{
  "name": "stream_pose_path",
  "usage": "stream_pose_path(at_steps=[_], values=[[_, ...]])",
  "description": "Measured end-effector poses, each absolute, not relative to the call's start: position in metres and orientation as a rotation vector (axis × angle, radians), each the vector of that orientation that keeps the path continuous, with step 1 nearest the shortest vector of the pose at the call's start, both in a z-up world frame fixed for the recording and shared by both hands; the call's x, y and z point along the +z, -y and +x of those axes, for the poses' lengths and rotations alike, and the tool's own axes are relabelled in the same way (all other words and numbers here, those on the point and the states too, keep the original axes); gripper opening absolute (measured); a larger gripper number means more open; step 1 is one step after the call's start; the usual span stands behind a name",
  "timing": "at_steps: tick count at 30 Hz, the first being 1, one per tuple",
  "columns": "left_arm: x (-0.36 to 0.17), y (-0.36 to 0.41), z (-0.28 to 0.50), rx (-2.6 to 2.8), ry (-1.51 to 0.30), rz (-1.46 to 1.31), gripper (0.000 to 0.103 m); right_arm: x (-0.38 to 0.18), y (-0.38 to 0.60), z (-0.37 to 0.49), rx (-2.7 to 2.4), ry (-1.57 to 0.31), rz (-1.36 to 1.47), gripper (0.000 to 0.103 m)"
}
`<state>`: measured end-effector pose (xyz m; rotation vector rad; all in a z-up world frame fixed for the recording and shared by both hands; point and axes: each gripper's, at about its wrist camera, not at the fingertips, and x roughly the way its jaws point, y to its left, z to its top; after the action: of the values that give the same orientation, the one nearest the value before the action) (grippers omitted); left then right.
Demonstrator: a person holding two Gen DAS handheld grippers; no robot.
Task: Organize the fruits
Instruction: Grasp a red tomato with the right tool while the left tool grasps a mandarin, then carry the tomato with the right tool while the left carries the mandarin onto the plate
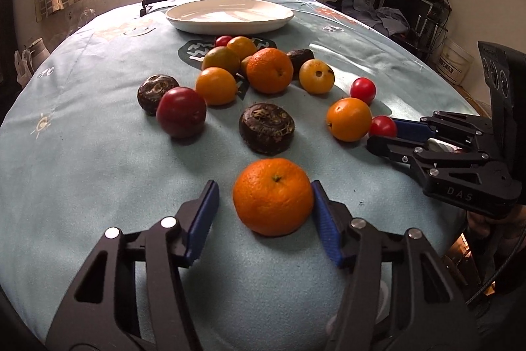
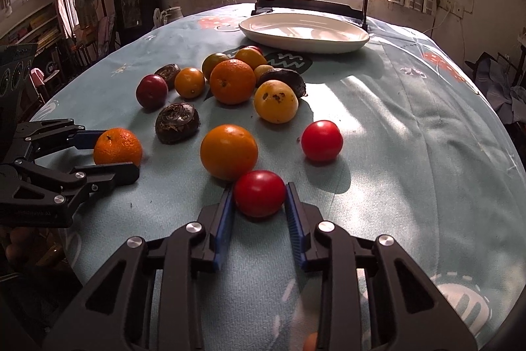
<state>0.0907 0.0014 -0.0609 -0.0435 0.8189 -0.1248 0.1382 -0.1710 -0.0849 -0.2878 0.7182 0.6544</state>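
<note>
Left wrist view has the left gripper spread wide around a mandarin on the blue tablecloth; one blue pad touches its right side, the other stands clear. Over on the right, the right gripper has its jaws closed in on a small red tomato, both pads touching it. More fruit lies scattered beyond, short of the white plate, which sits bare.

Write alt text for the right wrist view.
The right gripper has its blue-padded fingers either side of a small red tomato on a pale blue tablecloth. Beyond lie scattered oranges and dark fruits, and an empty white oval plate.
</note>
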Motion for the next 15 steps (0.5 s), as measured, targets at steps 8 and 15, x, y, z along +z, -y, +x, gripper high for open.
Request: stream_pose_path(at_steps=[8, 15], values=[[-0.048, -0.010, 0.099, -0.196, -0.830, -0.100, 0.044, -0.066, 0.187, 0.151, 0.722, -0.753, -0.164, 0.032], [0.020, -0.046, 0.169, -0.161, -0.681, -0.153, 0.044, -0.010, 0.176, 0.217, 0.706, -0.643, -0.040, 0.032]])
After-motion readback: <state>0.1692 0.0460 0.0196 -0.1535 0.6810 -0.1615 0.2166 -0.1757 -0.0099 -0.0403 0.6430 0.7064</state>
